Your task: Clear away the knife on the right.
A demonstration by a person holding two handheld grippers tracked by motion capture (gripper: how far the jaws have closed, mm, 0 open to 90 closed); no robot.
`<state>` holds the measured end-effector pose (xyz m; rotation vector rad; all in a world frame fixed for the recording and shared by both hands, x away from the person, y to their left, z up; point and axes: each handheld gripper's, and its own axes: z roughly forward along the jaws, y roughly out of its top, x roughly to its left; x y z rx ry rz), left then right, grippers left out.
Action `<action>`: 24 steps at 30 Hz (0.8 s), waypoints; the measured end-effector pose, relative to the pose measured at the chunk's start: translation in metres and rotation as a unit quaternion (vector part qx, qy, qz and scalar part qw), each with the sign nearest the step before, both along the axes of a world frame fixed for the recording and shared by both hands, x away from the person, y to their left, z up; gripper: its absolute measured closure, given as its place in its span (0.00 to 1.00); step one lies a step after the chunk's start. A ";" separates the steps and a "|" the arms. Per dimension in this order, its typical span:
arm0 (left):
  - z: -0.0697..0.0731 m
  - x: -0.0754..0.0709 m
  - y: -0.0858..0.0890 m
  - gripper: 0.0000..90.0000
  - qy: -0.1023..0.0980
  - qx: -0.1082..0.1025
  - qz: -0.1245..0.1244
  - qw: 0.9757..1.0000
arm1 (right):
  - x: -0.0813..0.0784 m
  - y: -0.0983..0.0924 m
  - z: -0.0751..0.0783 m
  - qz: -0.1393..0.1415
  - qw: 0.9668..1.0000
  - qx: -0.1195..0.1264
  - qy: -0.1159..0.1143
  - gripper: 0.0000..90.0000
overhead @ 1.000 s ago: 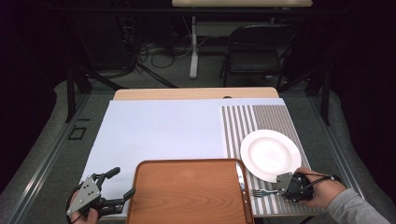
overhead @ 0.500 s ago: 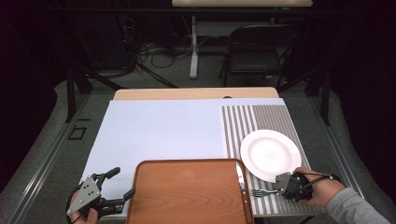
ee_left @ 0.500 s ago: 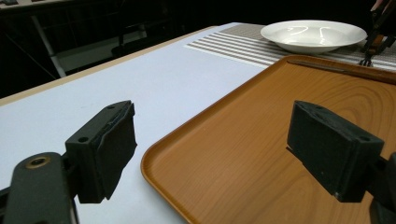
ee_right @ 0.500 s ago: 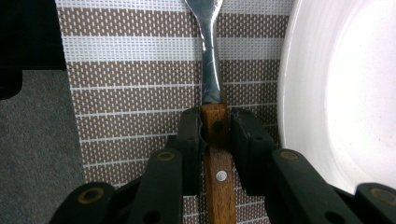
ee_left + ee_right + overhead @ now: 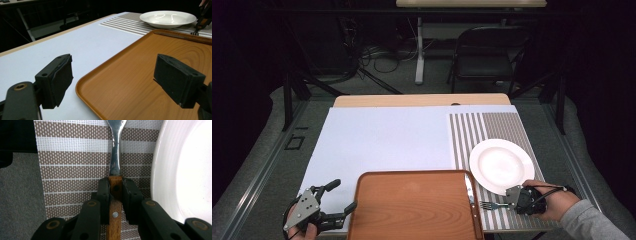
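A fork with a wooden handle lies on the striped placemat, between the brown tray and the white plate. My right gripper has just been closing its jaws on the fork's handle. In the right gripper view the pads press both sides of the handle, and the fork points away beside the plate. My left gripper stands open at the tray's near left corner. The left gripper straddles the tray's rim with nothing between the jaws.
A pale blue mat covers the table's left and middle. The tray holds nothing. A black chair and table legs stand on the floor beyond the far edge. Grey carpet lies beside the placemat.
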<state>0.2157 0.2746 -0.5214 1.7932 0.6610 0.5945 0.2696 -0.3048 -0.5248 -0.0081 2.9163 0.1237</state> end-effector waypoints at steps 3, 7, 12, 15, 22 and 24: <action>0.000 0.000 0.000 0.17 0.000 0.000 0.001 1.000 | -0.001 0.001 0.001 -0.001 1.000 -0.007 0.001 0.86; 0.000 0.000 0.000 0.17 0.000 0.000 0.001 1.000 | -0.001 0.001 0.001 0.000 1.000 -0.005 -0.002 0.86; 0.000 0.000 0.000 0.17 0.000 -0.001 0.001 1.000 | -0.003 -0.001 0.001 -0.010 1.000 0.005 0.002 0.86; 0.000 0.000 0.000 0.17 0.000 0.000 0.002 1.000 | -0.005 -0.001 0.002 -0.015 1.000 0.009 0.004 0.87; 0.000 0.000 0.000 0.17 0.000 0.000 0.002 1.000 | -0.007 -0.003 0.008 -0.033 0.999 0.034 -0.001 0.87; 0.000 0.000 0.000 0.17 0.000 0.000 0.002 1.000 | -0.007 -0.005 0.011 -0.047 0.998 0.045 -0.004 0.87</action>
